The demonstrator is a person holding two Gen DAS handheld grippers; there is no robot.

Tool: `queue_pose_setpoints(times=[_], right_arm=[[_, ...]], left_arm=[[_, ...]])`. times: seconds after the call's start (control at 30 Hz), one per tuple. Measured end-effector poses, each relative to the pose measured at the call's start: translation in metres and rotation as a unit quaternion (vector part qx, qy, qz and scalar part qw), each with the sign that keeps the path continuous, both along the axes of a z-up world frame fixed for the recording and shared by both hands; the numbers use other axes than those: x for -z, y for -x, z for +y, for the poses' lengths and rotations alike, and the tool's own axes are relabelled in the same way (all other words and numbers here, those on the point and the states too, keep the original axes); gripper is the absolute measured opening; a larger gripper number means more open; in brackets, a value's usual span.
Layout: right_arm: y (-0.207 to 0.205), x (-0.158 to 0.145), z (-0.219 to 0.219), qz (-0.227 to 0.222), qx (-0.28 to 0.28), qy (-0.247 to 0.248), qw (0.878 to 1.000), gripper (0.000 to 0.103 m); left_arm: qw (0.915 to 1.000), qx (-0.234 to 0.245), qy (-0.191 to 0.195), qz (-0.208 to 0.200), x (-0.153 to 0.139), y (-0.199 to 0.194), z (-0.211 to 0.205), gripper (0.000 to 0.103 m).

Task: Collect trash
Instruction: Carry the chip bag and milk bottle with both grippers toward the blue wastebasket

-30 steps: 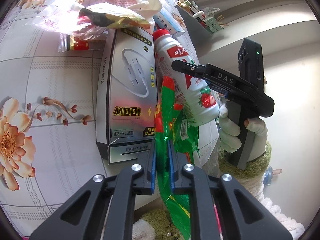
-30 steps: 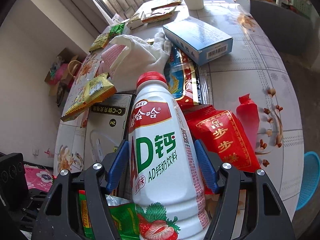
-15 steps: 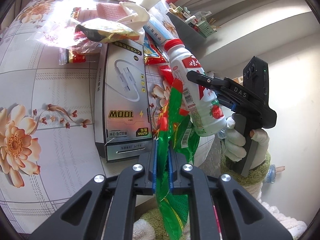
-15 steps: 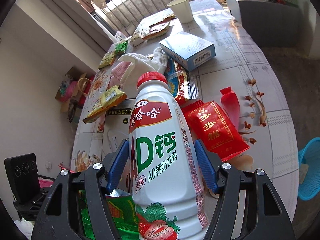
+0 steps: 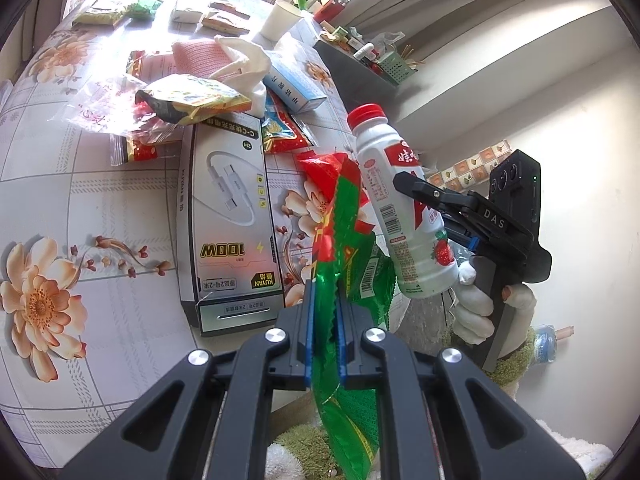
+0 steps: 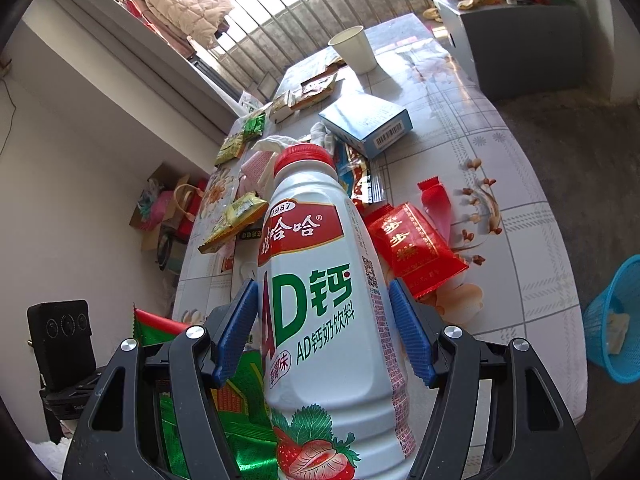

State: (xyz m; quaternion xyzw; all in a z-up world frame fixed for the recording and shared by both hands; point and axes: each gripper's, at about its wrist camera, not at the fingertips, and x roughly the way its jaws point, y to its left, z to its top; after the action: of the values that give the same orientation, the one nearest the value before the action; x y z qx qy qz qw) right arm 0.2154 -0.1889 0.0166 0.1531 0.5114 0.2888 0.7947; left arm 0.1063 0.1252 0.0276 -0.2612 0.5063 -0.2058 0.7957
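While your left gripper [image 5: 323,312] pinches the green wrapper [image 5: 340,240], your right gripper [image 6: 324,328] clamps the bottle [image 6: 320,300] upright; the blue basket [image 6: 616,320] sits beyond the table's right edge.

Bottle base [image 6: 320,460]: cut off at 6 o'clock, right wrist view.
Green wrapper [image 5: 348,420]: lower end leaves frame, 6 o'clock.
Blue basket [image 6: 616,320]: cropped at 3 o'clock; contents indistinct.

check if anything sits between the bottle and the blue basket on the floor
Nothing visible does. The bottle, held in the right gripper, is off the table; the basket stands on open floor past the table's edge, with only bare tabletop and floor between.
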Motion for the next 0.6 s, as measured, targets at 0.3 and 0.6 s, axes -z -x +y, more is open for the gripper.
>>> queue_pose_setpoints(times=[0.3, 0.6], right_arm=[[0.018, -0.017, -0.036, -0.022, 0.032, -0.035, 0.999, 0.063], [0.044, -0.026, -0.084, -0.045, 0.090, -0.070, 0.992, 0.063]], left_arm=[[0.9998, 0.014, -0.001, -0.017, -0.019, 0.004, -0.010, 0.008], [0.9979, 0.054, 0.001, -0.036, -0.045, 0.000, -0.034, 0.008]])
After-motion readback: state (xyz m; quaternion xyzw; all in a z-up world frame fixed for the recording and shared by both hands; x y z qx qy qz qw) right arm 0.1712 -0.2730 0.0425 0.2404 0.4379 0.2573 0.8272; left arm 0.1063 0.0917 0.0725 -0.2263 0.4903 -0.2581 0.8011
